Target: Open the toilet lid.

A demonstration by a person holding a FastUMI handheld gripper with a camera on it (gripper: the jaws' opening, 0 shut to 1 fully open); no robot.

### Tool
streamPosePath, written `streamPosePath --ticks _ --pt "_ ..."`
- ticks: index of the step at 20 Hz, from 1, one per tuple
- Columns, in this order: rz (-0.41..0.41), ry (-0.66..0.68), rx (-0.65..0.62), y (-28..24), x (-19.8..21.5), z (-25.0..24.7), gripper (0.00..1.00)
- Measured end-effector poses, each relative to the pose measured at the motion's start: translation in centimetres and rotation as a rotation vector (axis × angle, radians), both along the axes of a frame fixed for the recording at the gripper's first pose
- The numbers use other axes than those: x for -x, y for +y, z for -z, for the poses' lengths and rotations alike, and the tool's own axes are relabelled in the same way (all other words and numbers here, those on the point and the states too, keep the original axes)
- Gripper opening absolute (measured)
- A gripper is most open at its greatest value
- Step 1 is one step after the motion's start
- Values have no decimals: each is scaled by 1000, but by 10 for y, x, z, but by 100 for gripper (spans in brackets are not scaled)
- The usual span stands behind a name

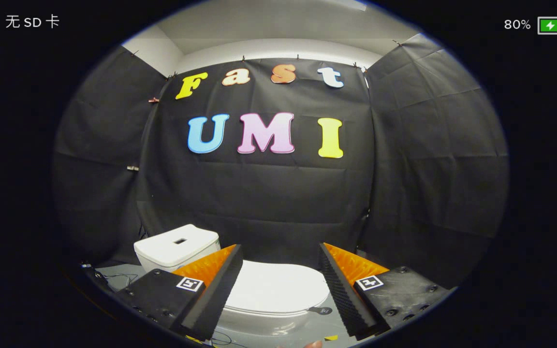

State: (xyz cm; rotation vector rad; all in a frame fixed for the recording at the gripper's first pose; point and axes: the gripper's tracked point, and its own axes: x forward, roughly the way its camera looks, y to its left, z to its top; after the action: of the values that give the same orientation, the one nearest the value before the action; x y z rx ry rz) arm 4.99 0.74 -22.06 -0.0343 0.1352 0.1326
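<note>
Scene: white toilet (259, 309) on a grey floor (302, 333) inside a booth hung with black cloth (269, 203).
Lid: toilet lid (276, 290) is down, lying flat over the bowl, so the task looks not yet begun.
Tank: cistern (177, 246) sits at the far left end of the toilet, beyond the left finger, with a small dark button slot on its top.
Fingers: gripper (278, 290) has its fingers spread wide, holding nothing and touching nothing.
Lid versus fingers: the lid shows in the gap between the two fingers, ahead of them and below, apart from both.
Long axis: the lid runs from the cistern at far left towards its rounded free rim (283, 311) at the near right, so it lies slantwise to the line of the fingers rather than straight along it.
Hinge side: presumably at the cistern end, though the left finger hides that join.
Coming move: judged from this, the fingers need to drop and go forward to the near rim, catch its edge, then swing it up and back towards the cistern.
Risk: the rim looks thin and smooth, so a shallow catch could slip off.
Small mark: a dark tag (320, 310) lies at the near right rim; what it is cannot be told.
Cables: thin wires (121, 279) trail on the floor left of the toilet.
</note>
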Motion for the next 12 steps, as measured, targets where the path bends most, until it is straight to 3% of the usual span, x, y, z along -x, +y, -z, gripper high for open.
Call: streamPosePath --ticks 5,12 --pt "-43 101 -110 -10 -15 63 99" --pt "12 218 -199 -54 -47 131 99"
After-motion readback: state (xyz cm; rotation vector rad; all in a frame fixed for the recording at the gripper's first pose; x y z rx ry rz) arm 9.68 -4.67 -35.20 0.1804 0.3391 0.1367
